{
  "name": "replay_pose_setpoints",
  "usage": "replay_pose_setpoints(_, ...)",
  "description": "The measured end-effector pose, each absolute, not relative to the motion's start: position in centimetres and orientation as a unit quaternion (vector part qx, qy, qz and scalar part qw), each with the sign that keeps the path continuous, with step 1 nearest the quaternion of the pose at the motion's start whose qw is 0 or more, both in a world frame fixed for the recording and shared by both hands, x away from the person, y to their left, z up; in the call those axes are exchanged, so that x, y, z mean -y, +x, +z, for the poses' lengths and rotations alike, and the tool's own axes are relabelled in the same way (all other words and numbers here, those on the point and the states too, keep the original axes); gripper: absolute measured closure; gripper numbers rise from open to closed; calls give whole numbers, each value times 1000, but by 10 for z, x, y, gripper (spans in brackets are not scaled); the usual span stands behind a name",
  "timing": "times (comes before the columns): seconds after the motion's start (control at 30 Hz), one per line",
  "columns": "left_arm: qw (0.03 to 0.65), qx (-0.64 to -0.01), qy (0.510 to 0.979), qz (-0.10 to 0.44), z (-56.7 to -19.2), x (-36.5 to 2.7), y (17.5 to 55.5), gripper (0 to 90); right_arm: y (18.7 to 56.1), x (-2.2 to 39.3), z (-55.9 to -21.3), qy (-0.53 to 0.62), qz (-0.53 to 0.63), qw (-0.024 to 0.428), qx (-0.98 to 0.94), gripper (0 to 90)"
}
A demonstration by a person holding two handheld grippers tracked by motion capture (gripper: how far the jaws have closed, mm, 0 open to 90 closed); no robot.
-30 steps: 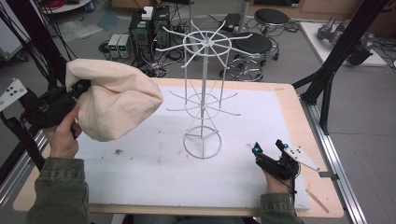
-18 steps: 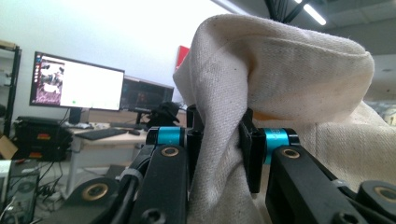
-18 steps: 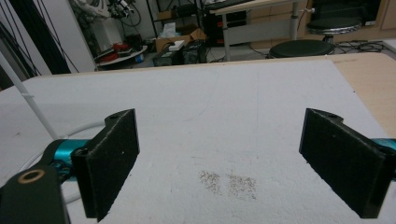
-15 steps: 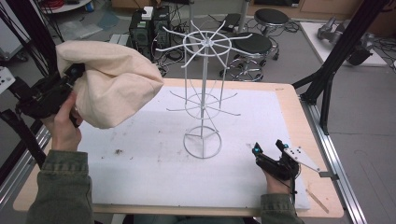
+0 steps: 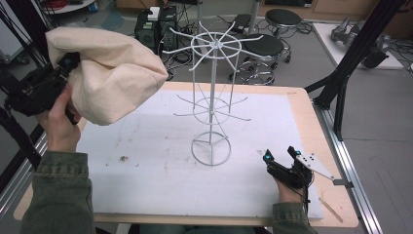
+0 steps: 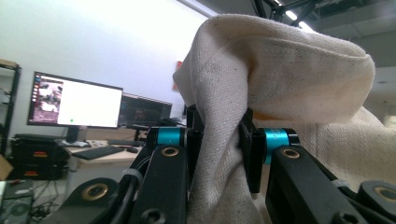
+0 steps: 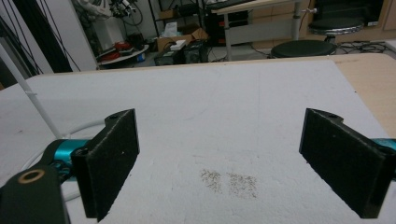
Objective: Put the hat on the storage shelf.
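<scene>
Since the frame 1 s ago, left tongs [image 5: 65, 66] went higher and a bit back with the cream cloth bag [image 5: 114, 73]; now the bag hangs above the table's far-left corner, clear of the white foam sheet [image 5: 146, 165]. Right tongs [image 5: 281, 157] did not move, near the front-right of the sheet.

High view gives the layout: white wire rack [image 5: 211, 100] stands upright about mid-sheet, with a round base ring, thin centre pole and spokes at two levels. The bag is left of the rack, near its top spokes but apart from them. Person's left hand [image 5: 58, 124] grips the tongs body, olive sleeve [image 5: 61, 192] below it.

Left gripper view shows what the high view cannot: both black jaws closed on a bunched fold of the cloth bag [image 6: 280, 93], the fabric squeezed narrow between the pads and spreading wide above. Weave is coarse, off-white, with soft rounded folds, no print that I can see. Behind, a lit monitor [image 6: 74, 100] on a desk.

Right gripper view shows the jaws wide apart, nothing between them, low over the foam sheet [image 7: 233, 116], w/ small dark specks [image 7: 229, 182] on the sheet just ahead. Part of the rack's base ring and one thin rod [image 7: 32, 100] appear at left edge. Stool [image 7: 303, 46] stands beyond the table [image 7: 369, 79].
</scene>
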State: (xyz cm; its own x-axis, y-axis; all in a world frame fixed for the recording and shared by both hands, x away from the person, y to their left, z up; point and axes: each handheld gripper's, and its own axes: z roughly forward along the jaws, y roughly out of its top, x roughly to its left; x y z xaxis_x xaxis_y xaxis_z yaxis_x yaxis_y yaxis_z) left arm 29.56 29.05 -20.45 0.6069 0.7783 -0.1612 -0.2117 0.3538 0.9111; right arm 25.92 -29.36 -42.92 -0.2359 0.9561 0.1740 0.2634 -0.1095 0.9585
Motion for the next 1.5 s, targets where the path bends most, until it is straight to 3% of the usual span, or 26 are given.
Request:
replay_pose_setpoints(0.83,783,-279,447,330,-154,-281,303,769,258,293,-429,520,530,328,-584,111)
replay_pose_setpoints(1.5,794,-240,471,299,-125,-210,345,761,257,292,-429,517,532,325,-586,111)
